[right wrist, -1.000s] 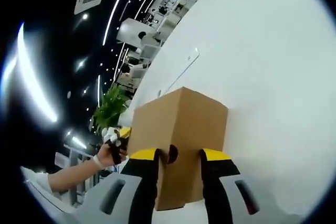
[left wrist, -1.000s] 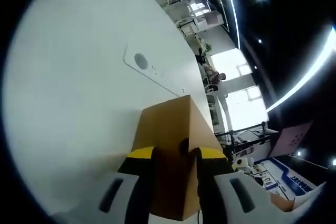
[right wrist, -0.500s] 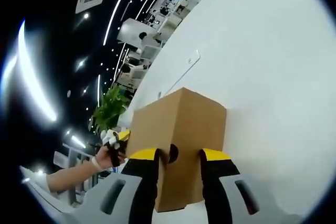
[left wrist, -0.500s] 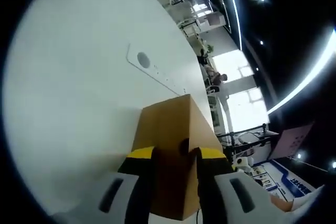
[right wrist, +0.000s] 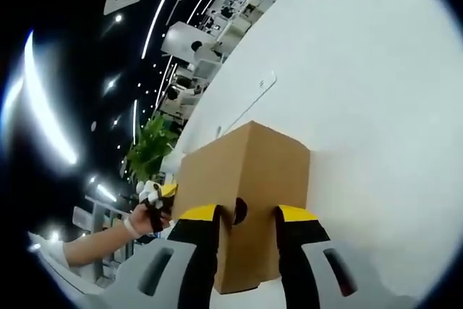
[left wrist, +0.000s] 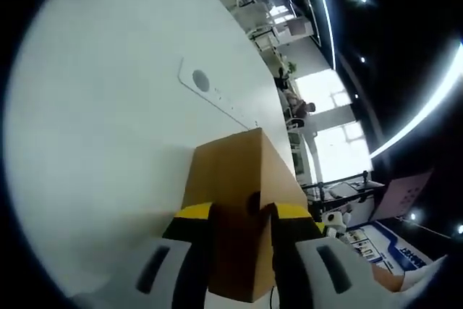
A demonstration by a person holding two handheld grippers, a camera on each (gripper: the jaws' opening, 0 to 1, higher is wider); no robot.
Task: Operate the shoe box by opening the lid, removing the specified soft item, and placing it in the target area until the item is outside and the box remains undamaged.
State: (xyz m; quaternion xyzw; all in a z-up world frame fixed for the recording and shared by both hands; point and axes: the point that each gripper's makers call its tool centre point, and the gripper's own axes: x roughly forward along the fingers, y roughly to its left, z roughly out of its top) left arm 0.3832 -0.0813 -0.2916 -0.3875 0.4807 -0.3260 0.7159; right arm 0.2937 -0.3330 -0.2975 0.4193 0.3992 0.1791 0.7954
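The shoe box, plain brown cardboard, sits on the white table, and I have a gripper at each end of it. In the left gripper view, my left gripper straddles the near end of the box: its yellow-tipped jaws stand a narrow gap apart with the cardboard wall between them, right at a dark round finger hole in that end. Whether the pads truly press the wall or just flank it, I cannot tell. Beyond the box this view shows a pale rectangular plate set in the tabletop, with a round grey spot on it, and bright windows far off.

The right gripper view gives me the opposite end of the shoe box. My right gripper stands the same way, jaws slightly apart on either side of the cardboard edge by its own finger hole. To the left a hand holds the left gripper, near a green plant. The lid looks down.
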